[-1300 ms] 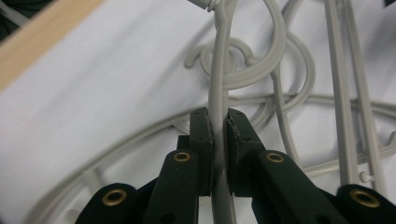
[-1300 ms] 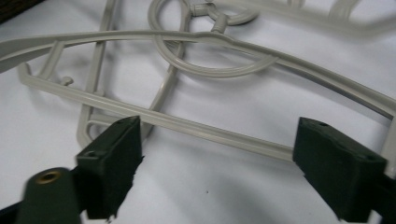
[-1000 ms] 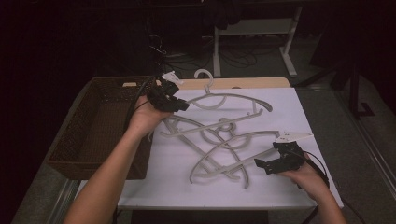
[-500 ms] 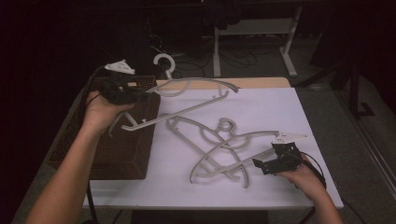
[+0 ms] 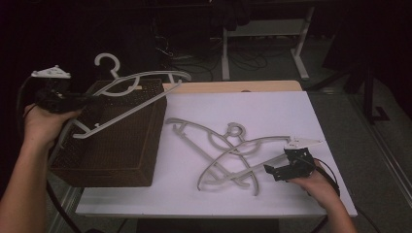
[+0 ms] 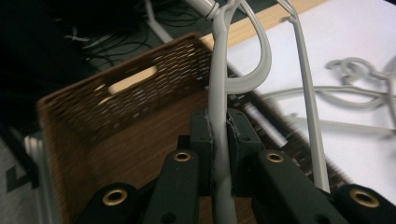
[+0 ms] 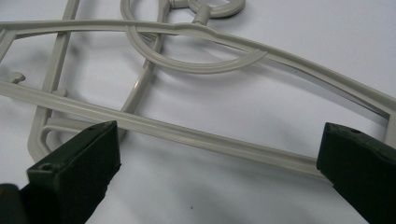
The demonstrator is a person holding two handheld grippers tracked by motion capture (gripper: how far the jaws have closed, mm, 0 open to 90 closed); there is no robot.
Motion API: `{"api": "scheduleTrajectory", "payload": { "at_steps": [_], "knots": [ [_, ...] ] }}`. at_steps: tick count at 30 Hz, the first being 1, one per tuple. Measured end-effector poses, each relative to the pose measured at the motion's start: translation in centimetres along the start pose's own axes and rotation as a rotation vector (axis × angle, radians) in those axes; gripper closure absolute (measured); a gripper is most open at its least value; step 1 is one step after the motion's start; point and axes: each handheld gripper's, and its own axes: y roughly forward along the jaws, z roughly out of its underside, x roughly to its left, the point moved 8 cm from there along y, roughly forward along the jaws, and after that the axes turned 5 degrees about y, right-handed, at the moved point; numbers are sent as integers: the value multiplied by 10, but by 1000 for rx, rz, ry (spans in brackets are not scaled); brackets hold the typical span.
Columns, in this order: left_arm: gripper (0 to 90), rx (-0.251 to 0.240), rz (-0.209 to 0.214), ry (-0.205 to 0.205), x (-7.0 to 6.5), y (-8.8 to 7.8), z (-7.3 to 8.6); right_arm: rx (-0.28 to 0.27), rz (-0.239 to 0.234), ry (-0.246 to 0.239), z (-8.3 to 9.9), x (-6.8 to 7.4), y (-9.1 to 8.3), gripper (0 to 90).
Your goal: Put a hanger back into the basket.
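Basket sits at the desk's left edge; above it, left hand-held gripper pinches a hanger. Right hand-held gripper, spread, straddles the hangers lying mid-desk.

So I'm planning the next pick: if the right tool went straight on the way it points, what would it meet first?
Probably the straight bar of the nearest hanger on the table, which lies across the gap between the right tool's open jaws. Depth is hard to judge.
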Motion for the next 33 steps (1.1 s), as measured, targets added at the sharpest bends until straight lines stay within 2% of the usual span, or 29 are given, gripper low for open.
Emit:
{"api": "scheduleTrajectory", "payload": {
  "at_steps": [2,7,13,17,23,25,30,33],
  "knots": [
    [829,-2,-18,-25,12,-5,10,2,2,3,0,0,0,0],
    [829,22,-72,-55,35,-15,34,2,5,3,0,-1,0,0],
    [829,67,-129,-76,52,-19,58,1,9,4,0,-2,-1,0],
    [828,107,-140,-69,54,-5,69,0,11,6,0,-2,-1,0],
    [828,132,-130,-78,49,24,80,-1,9,6,0,-2,-1,0],
    [828,147,-142,-71,49,33,84,-3,9,9,0,-2,-2,0],
    [825,177,-127,-83,44,52,95,-6,8,8,0,-2,-3,0],
    [817,178,-115,-96,43,57,100,-7,8,8,-1,-2,-3,0]
  ]
}}
